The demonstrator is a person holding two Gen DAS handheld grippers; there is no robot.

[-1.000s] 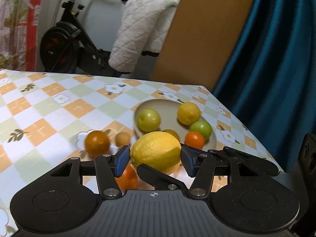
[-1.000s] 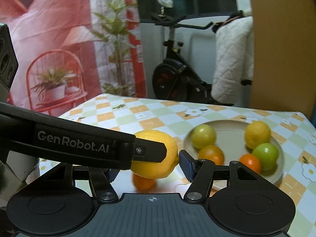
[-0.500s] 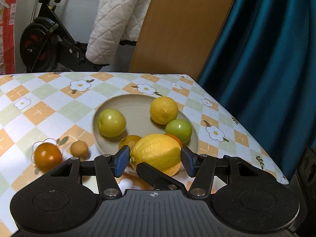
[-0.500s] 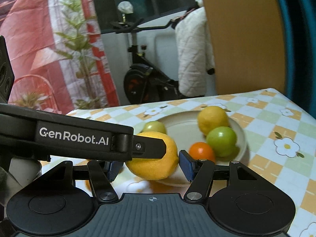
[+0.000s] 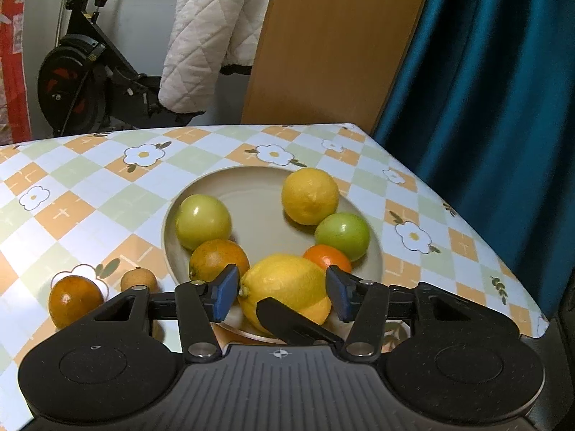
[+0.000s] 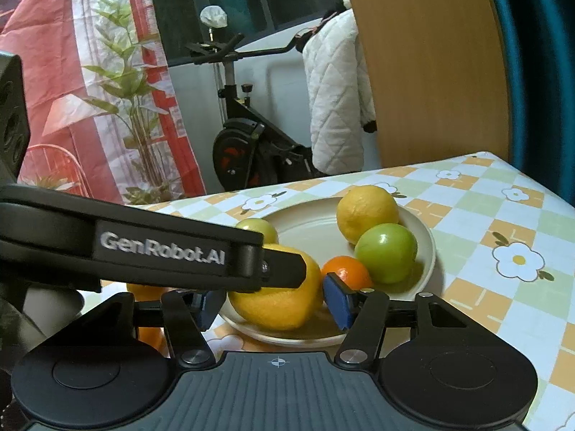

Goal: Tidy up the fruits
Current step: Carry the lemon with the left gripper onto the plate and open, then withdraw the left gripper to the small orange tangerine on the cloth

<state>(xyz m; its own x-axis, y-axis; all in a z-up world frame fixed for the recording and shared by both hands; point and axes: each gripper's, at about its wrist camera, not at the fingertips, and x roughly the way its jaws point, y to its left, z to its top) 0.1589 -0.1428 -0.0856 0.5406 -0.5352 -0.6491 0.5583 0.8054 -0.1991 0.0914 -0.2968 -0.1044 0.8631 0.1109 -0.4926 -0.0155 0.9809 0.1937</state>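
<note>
Pinched between the pads of the left claw (image 5: 282, 292): large lemon (image 5: 284, 283), just over the near rim of the plate (image 5: 251, 186). Also bracketed by the right claw (image 6: 273, 301), jaws just closing around it; pad contact hard to make out. Lower gently into the bare patch straight ahead of the claw, clear of the orange (image 5: 219, 262); loosen one claw first. Lemon's underside hidden.

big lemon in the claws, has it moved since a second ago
Yes. The big lemon was short of the plate, beside the loose orange; now it sits over the plate's near rim.
</note>
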